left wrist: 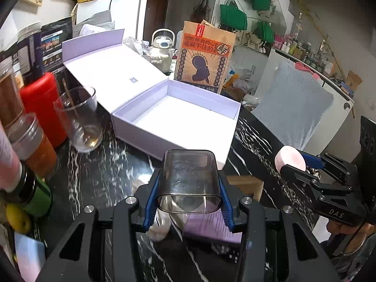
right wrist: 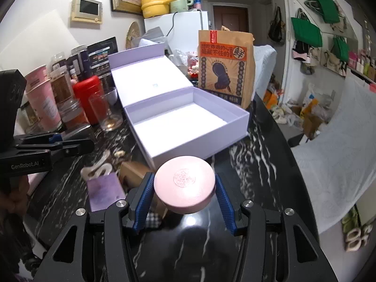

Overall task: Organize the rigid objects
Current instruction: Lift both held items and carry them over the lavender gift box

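An open lavender box with a white inside stands on the black marble counter, its lid folded back; it also shows in the right wrist view. My left gripper is shut on a smoky clear rectangular container, held just in front of the box's near wall. My right gripper is shut on a round pink tin, also near the box's front edge. The right gripper and pink tin show at the right of the left wrist view. The left gripper shows at the left of the right wrist view.
Left of the box stand a clear glass, a red bottle and several jars. A brown paper bag stands behind the box. A purple pad, a brown block and small white bits lie on the counter.
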Available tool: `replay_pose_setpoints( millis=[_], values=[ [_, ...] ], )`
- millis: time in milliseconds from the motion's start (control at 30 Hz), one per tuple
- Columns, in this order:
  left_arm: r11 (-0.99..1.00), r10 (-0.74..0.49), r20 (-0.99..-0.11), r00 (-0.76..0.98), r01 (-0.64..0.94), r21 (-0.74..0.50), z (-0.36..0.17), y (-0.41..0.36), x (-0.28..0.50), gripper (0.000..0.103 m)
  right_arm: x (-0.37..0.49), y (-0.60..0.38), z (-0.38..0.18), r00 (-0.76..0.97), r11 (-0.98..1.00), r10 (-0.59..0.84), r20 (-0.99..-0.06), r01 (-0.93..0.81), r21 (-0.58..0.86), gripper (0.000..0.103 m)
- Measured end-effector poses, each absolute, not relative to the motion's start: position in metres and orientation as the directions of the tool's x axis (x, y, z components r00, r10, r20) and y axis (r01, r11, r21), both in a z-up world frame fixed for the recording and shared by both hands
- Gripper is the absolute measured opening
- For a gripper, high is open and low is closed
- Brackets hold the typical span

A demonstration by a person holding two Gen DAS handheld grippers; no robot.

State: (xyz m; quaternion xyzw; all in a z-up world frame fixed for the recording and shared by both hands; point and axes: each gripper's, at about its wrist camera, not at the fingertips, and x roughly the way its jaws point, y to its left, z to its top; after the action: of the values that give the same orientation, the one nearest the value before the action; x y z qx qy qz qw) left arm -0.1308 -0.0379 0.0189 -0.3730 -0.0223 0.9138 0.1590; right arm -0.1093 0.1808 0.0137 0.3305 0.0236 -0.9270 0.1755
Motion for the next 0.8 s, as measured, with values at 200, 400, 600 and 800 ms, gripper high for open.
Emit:
replay_pose_setpoints(
  millis=[200,400,600,800],
  values=[
    [-0.95,0.295,-0.675,-0.677,-0.281,-0.135,0.031,-0.033,-0.151,0.045,-0.132,0.178,0.025,-0.72,-0.931,-0.322,-0.614,0.359,0.067,0.051],
    [-0.95,0.291,-0.671,-0.682,-0.288,-0.12,0.042,-0.03,-0.171,0.045,-0.153,0.174,0.04,-0.725,-0.923,-0.335,-0.602,0.381,0.055,0.051],
    [-0.944,0.303,-0.676,-0.671,-0.31,-0.115,0.049,-0.024,-0.193,0.045,-0.173,0.17,0.052,-0.729,-0.921,-0.336,-0.596,0.388,0.044,0.051],
    [-0.94,0.311,-0.675,-0.67,-0.322,-0.113,0.06,-0.023,-0.216,0.045,-0.197,0.168,0.061,-0.73,-0.923,-0.329,-0.599,0.381,0.044,0.051]
  ],
)
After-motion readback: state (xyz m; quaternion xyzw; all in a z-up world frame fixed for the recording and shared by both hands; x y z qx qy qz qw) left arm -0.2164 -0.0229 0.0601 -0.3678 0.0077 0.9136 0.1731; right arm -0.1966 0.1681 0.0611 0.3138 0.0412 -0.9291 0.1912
